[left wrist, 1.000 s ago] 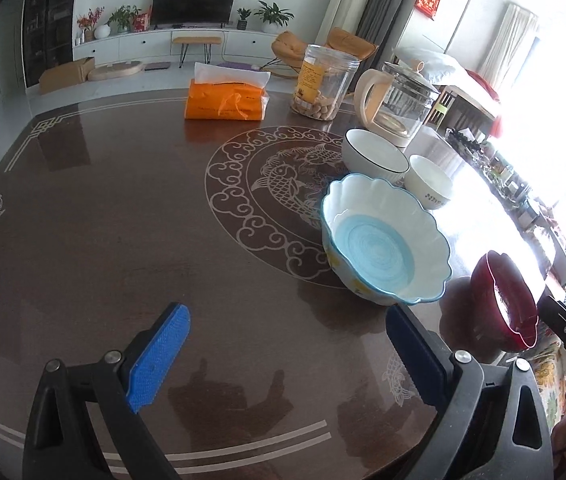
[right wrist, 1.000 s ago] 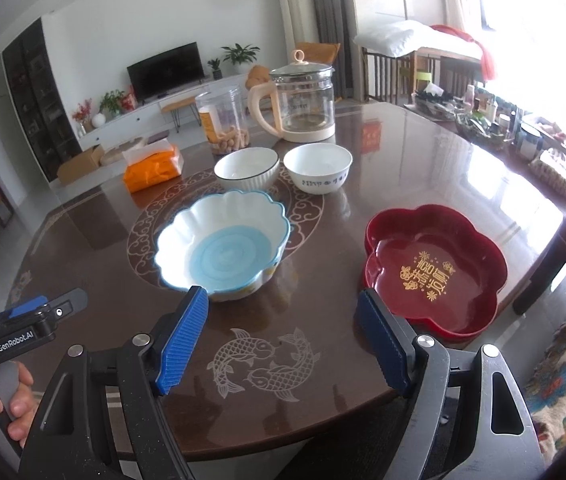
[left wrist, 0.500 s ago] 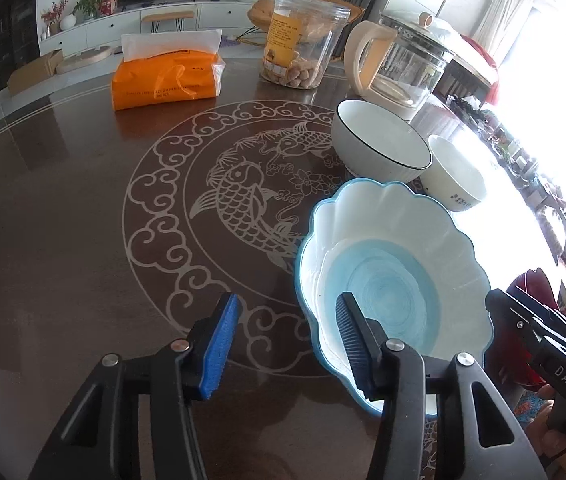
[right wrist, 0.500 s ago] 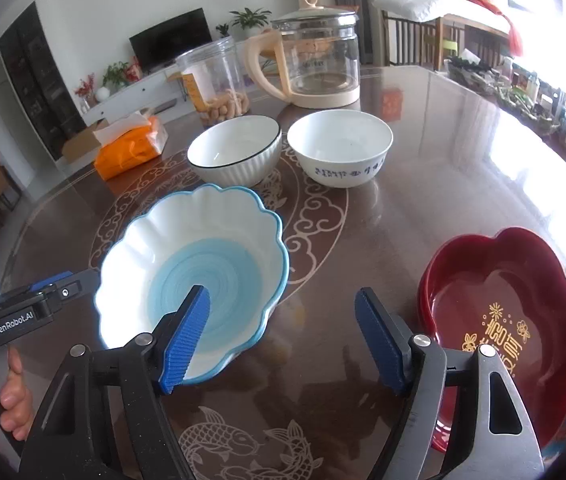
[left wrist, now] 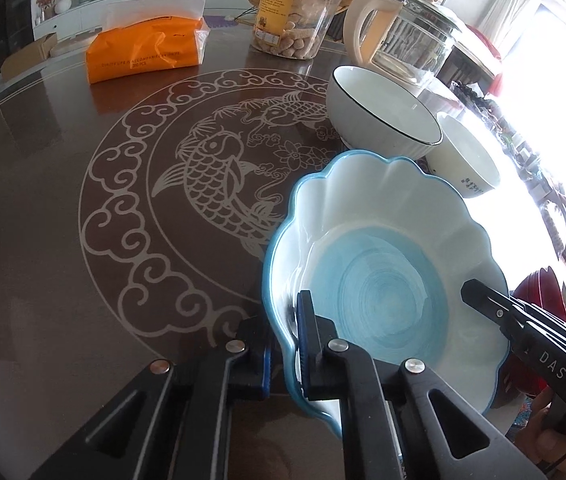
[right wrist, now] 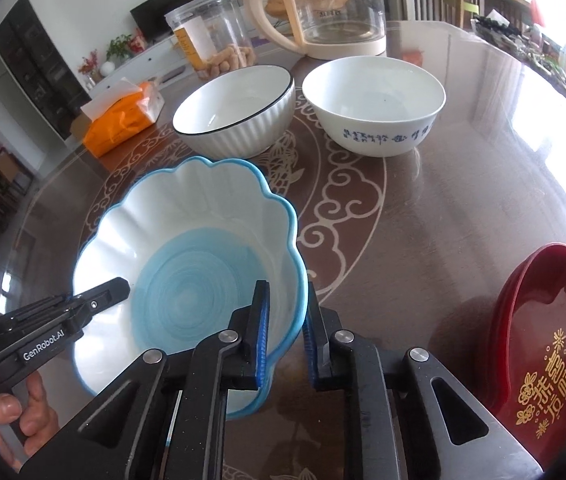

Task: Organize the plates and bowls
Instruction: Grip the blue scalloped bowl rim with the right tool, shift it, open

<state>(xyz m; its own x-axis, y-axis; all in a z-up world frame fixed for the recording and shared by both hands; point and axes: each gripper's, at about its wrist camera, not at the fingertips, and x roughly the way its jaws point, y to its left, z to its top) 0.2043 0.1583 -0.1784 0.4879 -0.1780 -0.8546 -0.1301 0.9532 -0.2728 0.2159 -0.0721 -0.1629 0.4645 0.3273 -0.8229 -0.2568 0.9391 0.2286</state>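
Scalloped blue bowl (left wrist: 383, 264) sits on the brown fish-patterned table (left wrist: 83, 208), caught from both sides: the left gripper (left wrist: 283, 344) has just closed its blue pads on the bowl's left rim, one pad inside, one outside, and the right gripper (right wrist: 287, 340) has just closed the same way on the right rim, with the red plate (right wrist: 543, 344) further right

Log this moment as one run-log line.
left gripper: shut on scalloped blue bowl rim, jaws just closed | right gripper: shut on opposite rim, jaws just closed | bowl: on table
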